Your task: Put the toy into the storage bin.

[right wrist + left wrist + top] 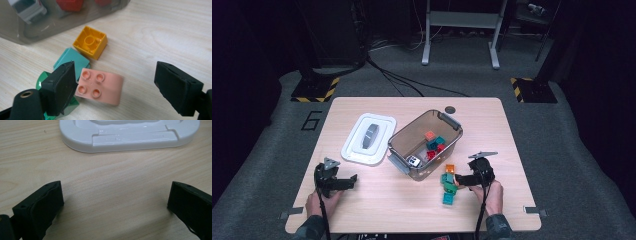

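Note:
Several loose bricks lie on the table in front of the bin. In the right gripper view a pink four-stud brick (101,86) rests between the open jaws of my right gripper (113,75), nearer its left jaw. Beyond it lie an upturned orange brick (90,42), a teal brick (71,60) and a green brick (40,81), which the left jaw partly covers. From above, my right gripper (458,181) points left at this brick cluster (448,186). My left gripper (353,181) stands open over bare wood at the table's front left, and nothing is between its jaws (115,192).
A clear brown bin (447,120) in the middle of the table (377,205) holds red, teal and orange bricks and a white toy car (413,161). Its white lid (368,139) lies flat to the left, just ahead of the left gripper.

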